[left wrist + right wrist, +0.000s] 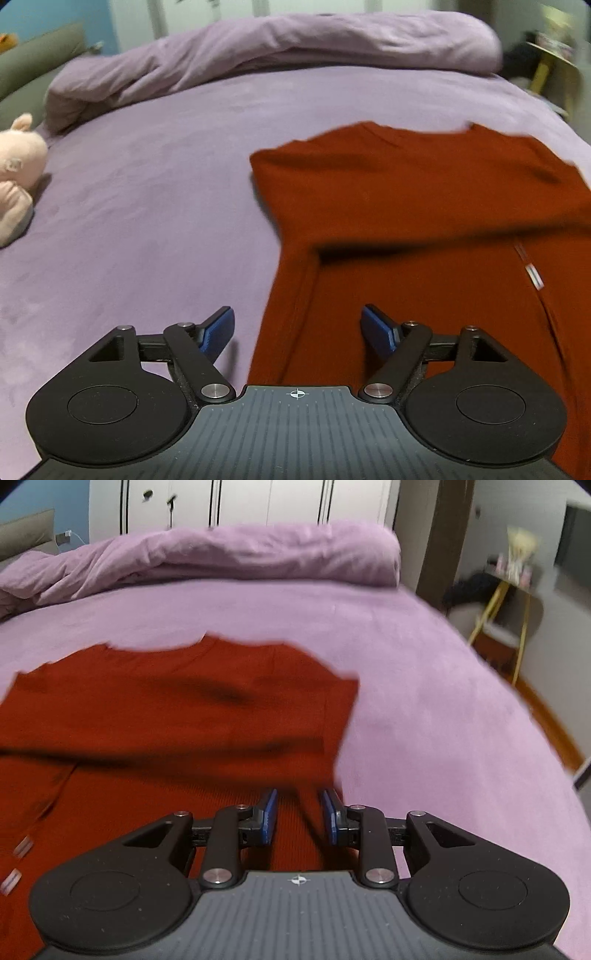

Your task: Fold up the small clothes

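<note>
In the left wrist view, the left gripper [297,326] is wide open and holds nothing. Its blue pads [218,330] sit far apart. One pad is over the bed [147,192], the other is over the red shirt [424,221]. The shirt's left edge runs up between the two pads. The shirt lies on the purple bed, to the right side of this view. A fold of cloth crosses it from side to side, with a dark shadow under it. A small tag [533,275] shows near the right edge. Left of the shirt, the bed is bare and flat. A pink plush toy [16,173] sits far off at the left edge. A rolled purple blanket [277,55] lies along the far side of the bed, well away from the shirt.

In the right wrist view, the right gripper [298,814] is partly open, with a narrow gap between its pads [269,816]. It holds nothing that can be seen. It hangs just over the shirt [166,716], near the shirt's right edge. The shirt fills the left and middle of this view. Its far edge looks blurry. Right of the shirt, the bed [443,701] is bare all the way to its side edge. Past that edge stand a wood floor [550,720] and a small stand [509,590] with yellow legs. The blanket [221,554] lies along the far side.
</note>
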Motion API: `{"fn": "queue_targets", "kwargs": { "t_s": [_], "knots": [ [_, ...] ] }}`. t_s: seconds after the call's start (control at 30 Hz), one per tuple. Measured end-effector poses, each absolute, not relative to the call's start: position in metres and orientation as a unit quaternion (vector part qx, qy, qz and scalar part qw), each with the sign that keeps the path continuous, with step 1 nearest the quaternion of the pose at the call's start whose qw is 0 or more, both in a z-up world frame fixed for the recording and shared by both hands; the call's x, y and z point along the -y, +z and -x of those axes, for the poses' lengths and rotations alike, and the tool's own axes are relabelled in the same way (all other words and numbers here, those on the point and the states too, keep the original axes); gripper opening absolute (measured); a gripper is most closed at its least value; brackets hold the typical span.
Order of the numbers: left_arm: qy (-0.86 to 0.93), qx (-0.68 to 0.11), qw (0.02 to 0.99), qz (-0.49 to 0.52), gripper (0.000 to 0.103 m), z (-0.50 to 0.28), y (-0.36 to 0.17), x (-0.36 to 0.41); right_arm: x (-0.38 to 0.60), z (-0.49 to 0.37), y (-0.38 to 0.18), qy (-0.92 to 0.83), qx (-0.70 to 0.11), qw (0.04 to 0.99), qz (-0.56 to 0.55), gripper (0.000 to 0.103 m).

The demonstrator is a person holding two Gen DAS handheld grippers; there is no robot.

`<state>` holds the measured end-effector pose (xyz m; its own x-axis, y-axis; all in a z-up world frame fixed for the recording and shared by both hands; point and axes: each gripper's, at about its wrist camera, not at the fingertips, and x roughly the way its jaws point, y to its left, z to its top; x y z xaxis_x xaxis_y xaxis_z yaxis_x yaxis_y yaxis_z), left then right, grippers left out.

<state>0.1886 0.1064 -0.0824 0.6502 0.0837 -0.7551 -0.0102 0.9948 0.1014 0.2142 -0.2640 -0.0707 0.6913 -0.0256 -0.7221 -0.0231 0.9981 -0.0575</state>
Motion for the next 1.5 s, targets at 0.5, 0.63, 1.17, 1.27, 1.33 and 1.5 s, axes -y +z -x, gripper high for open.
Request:
{"fn": "queue_targets", "kwargs": {
  "t_s": [0.5, 0.63, 1.17, 1.27, 1.33, 1.5],
  "knots": [
    [-0.024, -0.497, 0.857, 0.132, 0.065, -0.05, -0.097, -0.141, 0.324, -0.037, -0.066, 0.009, -0.462, 0.882, -0.091, 0.047],
    [-0.045, -0.51, 0.843, 0.164, 0.048, -0.049, -0.095, -0.149, 0.332, -0.038, -0.071, 0.021, -0.48, 0.865, -0.143, 0.023],
    [-0.074, -0.425, 0.86, 0.273, 0.008, -0.069, -0.054, -0.177, 0.361, -0.053, -0.078, 0.089, -0.472, 0.806, -0.345, 0.005],
    [-0.057, -0.378, 0.879, 0.284, 0.008, -0.096, -0.034, -0.179, 0.358, -0.077, -0.062, 0.099, -0.435, 0.823, -0.351, 0.004],
    [-0.035, -0.355, 0.895, 0.268, 0.008, -0.115, -0.028, -0.174, 0.349, -0.097, -0.048, 0.094, -0.405, 0.851, -0.321, 0.004],
    [0.02, -0.346, 0.912, 0.217, 0.01, -0.161, -0.037, -0.157, 0.314, -0.145, -0.033, 0.055, -0.345, 0.916, -0.196, 0.005]
  ]
}}
